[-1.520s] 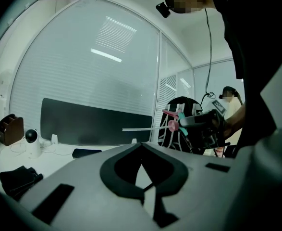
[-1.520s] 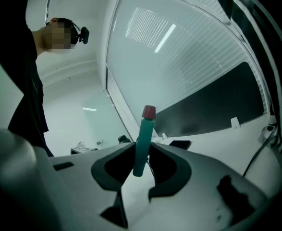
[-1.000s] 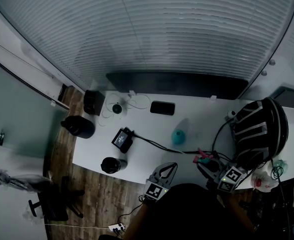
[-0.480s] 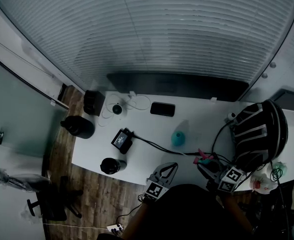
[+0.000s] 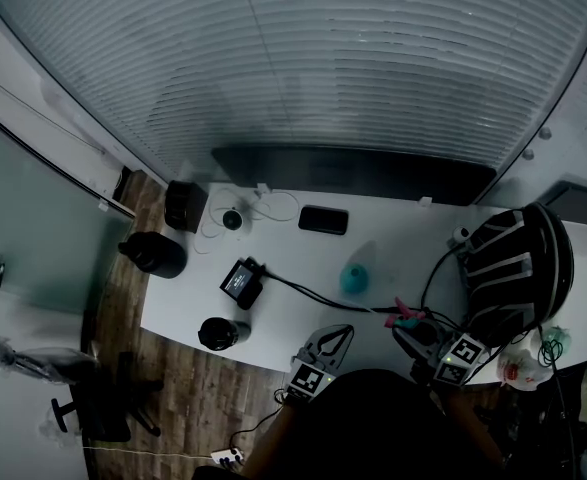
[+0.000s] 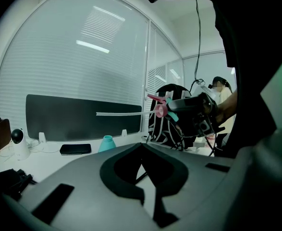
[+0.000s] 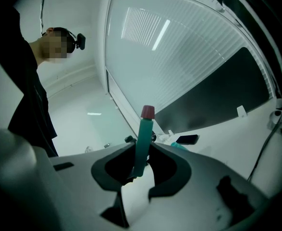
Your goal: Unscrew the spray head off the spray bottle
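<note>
Right gripper (image 7: 136,170) clamped on spray head (image 7: 144,134) (light, stiff plastic; thin tube probably bends, so grip the body), head off bottle (image 5: 354,278), which stands apart on table (image 5: 303,268); left gripper (image 6: 143,177) closed, empty.

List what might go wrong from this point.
1. The bottle stands open and unheld on the table, close to a cable; a nudge might tip it and spill anything inside.
2. The right gripper holds the spray head, whose long tube sticks out sideways and may snag or drip.
</note>
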Demonstrator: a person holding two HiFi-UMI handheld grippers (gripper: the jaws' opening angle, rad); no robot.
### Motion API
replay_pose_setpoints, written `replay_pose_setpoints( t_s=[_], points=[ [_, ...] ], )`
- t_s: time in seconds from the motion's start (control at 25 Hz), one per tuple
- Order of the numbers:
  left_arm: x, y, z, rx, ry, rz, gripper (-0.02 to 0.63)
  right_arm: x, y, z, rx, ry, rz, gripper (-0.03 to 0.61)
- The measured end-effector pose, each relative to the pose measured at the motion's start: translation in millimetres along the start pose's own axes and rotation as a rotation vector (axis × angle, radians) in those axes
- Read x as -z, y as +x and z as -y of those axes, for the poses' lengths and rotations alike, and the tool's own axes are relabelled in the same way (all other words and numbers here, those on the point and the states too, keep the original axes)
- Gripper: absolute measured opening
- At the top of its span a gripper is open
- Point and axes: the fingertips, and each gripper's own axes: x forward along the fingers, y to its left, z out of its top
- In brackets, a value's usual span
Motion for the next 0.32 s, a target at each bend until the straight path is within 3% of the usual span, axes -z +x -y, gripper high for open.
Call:
replay_pose_setpoints(
  t_s=[0.32],
  points=[
    [3.5,0.4,-0.4,0.003,0.0,0.02,0.004,-1.8,1.7,-1.6,-0.004,-0.021,-0.004,0.092]
  ],
)
